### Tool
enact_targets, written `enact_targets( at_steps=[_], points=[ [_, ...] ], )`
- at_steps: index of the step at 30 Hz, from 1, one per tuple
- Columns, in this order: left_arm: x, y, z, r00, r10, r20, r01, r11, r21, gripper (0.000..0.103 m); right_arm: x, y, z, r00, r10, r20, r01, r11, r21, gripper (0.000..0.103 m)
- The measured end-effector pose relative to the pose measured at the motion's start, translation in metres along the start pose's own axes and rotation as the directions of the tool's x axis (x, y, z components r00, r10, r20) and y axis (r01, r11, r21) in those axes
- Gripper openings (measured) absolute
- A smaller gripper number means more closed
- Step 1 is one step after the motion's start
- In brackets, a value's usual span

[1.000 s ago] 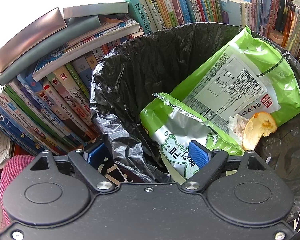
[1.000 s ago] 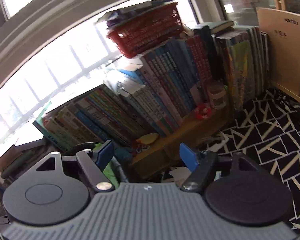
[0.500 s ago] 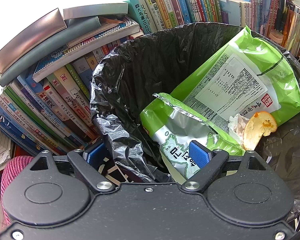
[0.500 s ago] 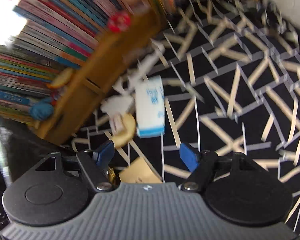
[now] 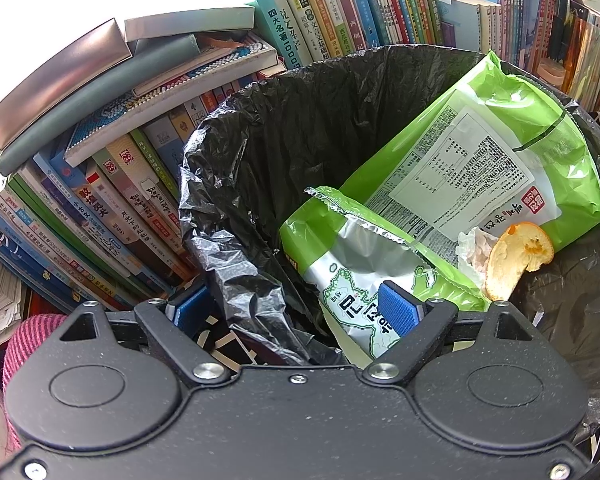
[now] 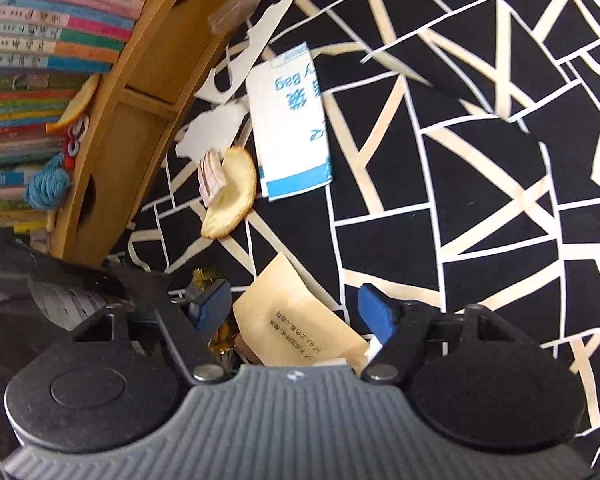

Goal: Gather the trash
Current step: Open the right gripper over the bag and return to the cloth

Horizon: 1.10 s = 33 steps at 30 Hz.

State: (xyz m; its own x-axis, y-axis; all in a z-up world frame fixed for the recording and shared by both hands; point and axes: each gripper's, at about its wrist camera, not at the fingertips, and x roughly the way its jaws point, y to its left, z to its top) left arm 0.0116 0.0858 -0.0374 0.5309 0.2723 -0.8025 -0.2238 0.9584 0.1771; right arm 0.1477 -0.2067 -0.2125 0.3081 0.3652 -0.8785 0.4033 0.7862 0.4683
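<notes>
**Trash half in the bin, half on the patterned cloth**

Trash lay in two places. In the black-lined bin (image 5: 300, 128), close against the books (image 5: 112, 200), sat a green snack bag (image 5: 480, 152) and an orange peel (image 5: 516, 256). The left gripper (image 5: 296, 308) stood wide open astride the bin's near rim, holding nothing. On the cloth (image 6: 480, 200), near the wooden shelf (image 6: 132, 120), lay another peel (image 6: 232, 196), a white packet (image 6: 288, 136) and a tan paper (image 6: 296, 320). The right gripper (image 6: 296, 312) gaped open over that paper, empty.
</notes>
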Motion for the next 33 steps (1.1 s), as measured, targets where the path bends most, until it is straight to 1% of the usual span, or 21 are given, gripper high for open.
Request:
enact_targets(
  at_steps=[1, 4, 11, 17, 18, 22, 23, 25, 26, 28, 30, 33],
  points=[
    [0.000, 0.000, 0.000, 1.000, 0.000, 0.000, 0.000, 1.000, 0.000, 0.088, 0.002, 0.000, -0.001, 1.000, -0.006, -0.003, 0.006, 1.000, -0.007, 0.074],
    [0.000, 0.000, 0.000, 1.000, 0.000, 0.000, 0.000, 1.000, 0.000, 0.088, 0.009, -0.001, -0.004, 0.999, -0.028, -0.019, 0.027, 0.999, -0.020, 0.071],
    [0.000, -0.001, 0.001, 1.000, 0.002, 0.003, -0.002, 1.000, 0.004, 0.089, 0.022, 0.002, -0.009, 0.997, -0.059, -0.045, 0.056, 0.996, -0.071, 0.070],
    [0.000, -0.001, 0.001, 1.000, 0.004, 0.010, -0.004, 1.000, 0.007, 0.089, 0.024, 0.004, -0.011, 0.996, -0.072, -0.044, 0.067, 0.993, -0.097, 0.070],
    [0.000, -0.001, 0.001, 1.000, 0.005, 0.011, -0.005, 1.000, 0.008, 0.089, 0.024, 0.004, -0.011, 0.996, -0.072, -0.043, 0.068, 0.993, -0.101, 0.068],
    [0.000, -0.001, 0.001, 1.000, 0.004, 0.011, -0.004, 1.000, 0.008, 0.089, 0.023, 0.006, -0.011, 0.996, -0.087, -0.031, 0.083, 0.990, -0.114, 0.046],
    [0.000, -0.001, 0.001, 1.000, 0.004, 0.011, -0.004, 1.000, 0.008, 0.089, 0.022, 0.006, -0.011, 0.996, -0.087, -0.027, 0.083, 0.990, -0.115, 0.044],
    [0.000, -0.001, 0.001, 1.000, 0.004, 0.011, -0.004, 1.000, 0.007, 0.089, 0.021, 0.007, -0.010, 0.996, -0.091, -0.020, 0.088, 0.989, -0.116, 0.033],
    [0.000, -0.001, 0.001, 1.000, 0.004, 0.011, -0.004, 1.000, 0.008, 0.089, 0.020, 0.008, -0.010, 0.995, -0.096, -0.014, 0.094, 0.988, -0.119, 0.030],
    [0.000, -0.001, 0.001, 1.000, 0.004, 0.011, -0.004, 1.000, 0.007, 0.089, 0.017, 0.010, -0.009, 0.995, -0.102, 0.001, 0.101, 0.987, -0.126, 0.017],
    [0.000, -0.001, 0.001, 1.000, 0.004, 0.011, -0.004, 1.000, 0.008, 0.089, 0.013, 0.011, -0.008, 0.992, -0.121, 0.024, 0.123, 0.984, -0.127, 0.014],
    [0.000, -0.001, 0.001, 1.000, 0.004, 0.011, -0.004, 1.000, 0.008, 0.089, 0.010, 0.013, -0.006, 0.988, -0.153, 0.032, 0.156, 0.976, -0.150, 0.013]
  ],
)
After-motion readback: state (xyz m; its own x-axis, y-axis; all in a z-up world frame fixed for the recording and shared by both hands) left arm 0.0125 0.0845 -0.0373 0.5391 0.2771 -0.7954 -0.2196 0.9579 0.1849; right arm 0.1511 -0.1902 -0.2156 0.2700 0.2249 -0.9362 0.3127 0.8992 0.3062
